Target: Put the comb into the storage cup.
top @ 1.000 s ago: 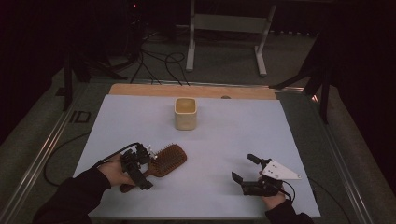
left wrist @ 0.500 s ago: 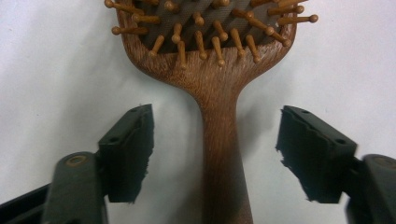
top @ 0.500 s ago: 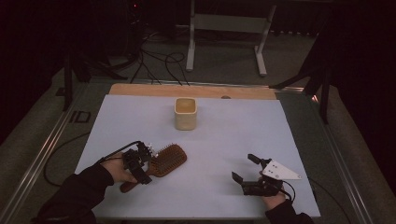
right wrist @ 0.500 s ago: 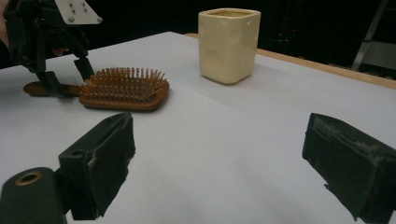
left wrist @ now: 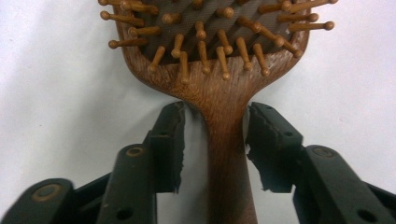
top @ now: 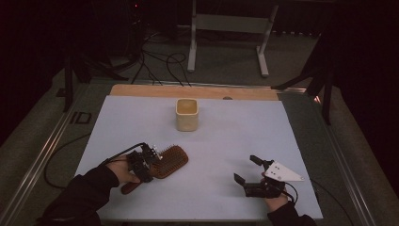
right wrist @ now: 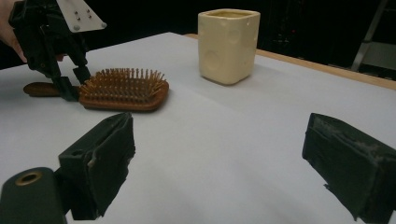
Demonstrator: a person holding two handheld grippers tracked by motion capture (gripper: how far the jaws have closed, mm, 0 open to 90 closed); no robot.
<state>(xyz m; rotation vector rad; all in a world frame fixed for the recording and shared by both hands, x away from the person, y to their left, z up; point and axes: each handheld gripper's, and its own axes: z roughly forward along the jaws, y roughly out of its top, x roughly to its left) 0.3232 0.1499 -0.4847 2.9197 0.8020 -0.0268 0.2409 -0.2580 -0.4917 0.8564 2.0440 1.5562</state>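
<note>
The room is dark, its far side lost in black. A white sheet (top: 235,141) covers the table, lit evenly; a strip of bare wood (top: 141,90) shows along the table's far edge. Metal rails (top: 42,155) run beside the left and right edges. Beyond the far edge lies a grey floor (top: 226,66) with black cables (top: 157,59) looping across it at the left. A white metal stand (top: 230,23) rises behind the middle, and dark tripod legs (top: 320,80) at the right.

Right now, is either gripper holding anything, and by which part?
Nothing held. Left gripper straddles the brown wooden hairbrush at its handle neck, jaws not closed; right gripper open, empty.
</note>
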